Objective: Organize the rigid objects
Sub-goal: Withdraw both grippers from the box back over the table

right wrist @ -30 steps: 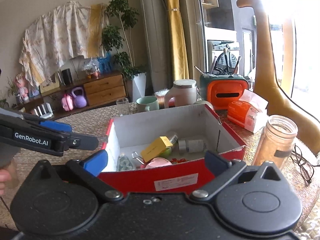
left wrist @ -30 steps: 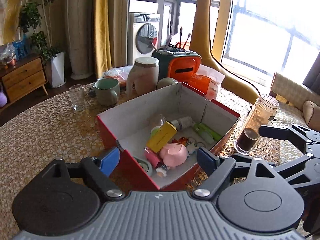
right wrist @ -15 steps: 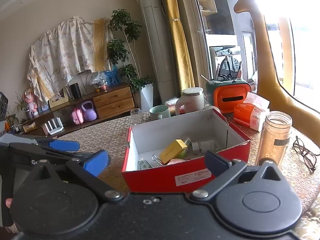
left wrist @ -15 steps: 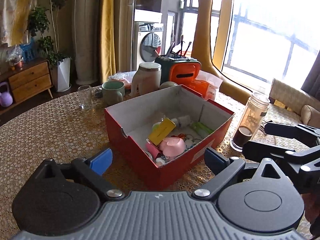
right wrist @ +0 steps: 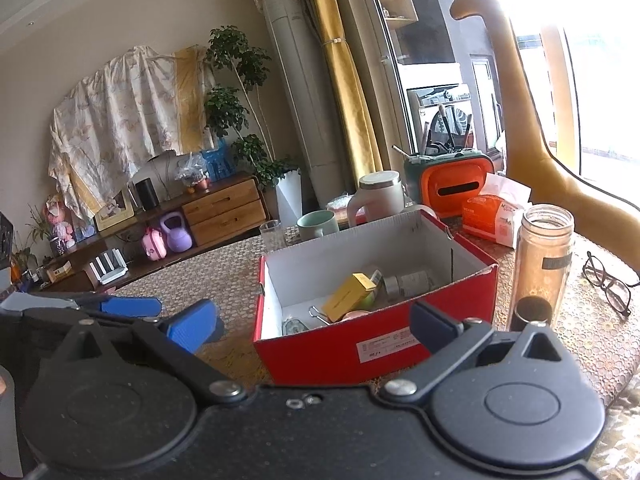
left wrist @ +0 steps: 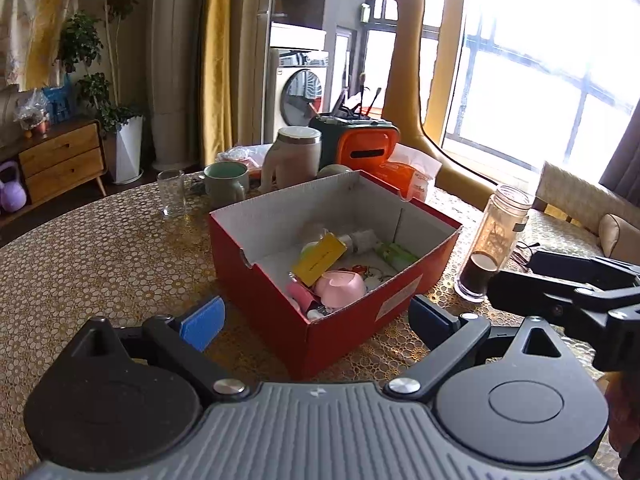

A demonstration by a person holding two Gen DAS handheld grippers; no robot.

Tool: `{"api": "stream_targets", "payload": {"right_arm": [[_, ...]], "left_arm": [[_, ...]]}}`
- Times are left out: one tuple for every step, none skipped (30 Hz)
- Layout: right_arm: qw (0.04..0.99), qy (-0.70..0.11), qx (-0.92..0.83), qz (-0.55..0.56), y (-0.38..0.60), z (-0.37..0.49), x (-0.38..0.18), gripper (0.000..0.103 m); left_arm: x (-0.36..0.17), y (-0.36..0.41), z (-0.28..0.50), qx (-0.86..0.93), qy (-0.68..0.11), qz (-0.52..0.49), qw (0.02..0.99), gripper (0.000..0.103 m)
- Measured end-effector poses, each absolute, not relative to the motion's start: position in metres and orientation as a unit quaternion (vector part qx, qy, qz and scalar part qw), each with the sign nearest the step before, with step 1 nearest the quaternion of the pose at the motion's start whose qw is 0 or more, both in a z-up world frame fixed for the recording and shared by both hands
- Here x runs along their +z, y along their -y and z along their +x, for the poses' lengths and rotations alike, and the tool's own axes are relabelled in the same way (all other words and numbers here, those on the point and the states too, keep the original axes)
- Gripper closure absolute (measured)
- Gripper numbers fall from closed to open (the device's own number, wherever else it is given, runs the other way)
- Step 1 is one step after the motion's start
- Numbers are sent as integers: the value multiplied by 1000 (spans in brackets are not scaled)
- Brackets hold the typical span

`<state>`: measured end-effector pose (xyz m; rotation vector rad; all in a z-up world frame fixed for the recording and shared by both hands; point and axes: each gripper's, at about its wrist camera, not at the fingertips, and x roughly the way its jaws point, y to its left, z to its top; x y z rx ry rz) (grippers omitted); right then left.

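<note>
The black left gripper with blue pads (left wrist: 316, 316) and the matching black right gripper (right wrist: 316, 322) both hold their jaws wide apart, empty, angled downward.

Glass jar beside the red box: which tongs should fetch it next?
Right, probably. The glass jar stands just past the right tongs, which are open and empty; the left tongs face the red box instead.

The red box's (right wrist: 372, 344) near wall hides most of its contents in the right wrist view. At three o'clock in the left wrist view, the right gripper (left wrist: 560, 280) is cut off by the edge.
</note>
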<state>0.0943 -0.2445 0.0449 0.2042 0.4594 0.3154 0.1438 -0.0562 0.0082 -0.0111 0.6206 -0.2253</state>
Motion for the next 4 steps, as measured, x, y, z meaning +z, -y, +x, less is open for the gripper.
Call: {"api": "stream_targets", "payload": {"right_arm": [[956, -227, 155, 99, 244, 93, 45, 0], [957, -227, 154, 97, 243, 93, 45, 0], [957, -228, 154, 96, 241, 91, 45, 0], [957, -228, 153, 94, 240, 90, 45, 0]], "left_arm": [[8, 55, 144, -106, -307, -7, 946, 4], [8, 53, 144, -106, -310, -10, 945, 4], [7, 51, 144, -107, -311, -14, 944, 4], [7, 49, 144, -106, -312, -17, 944, 4]]}}
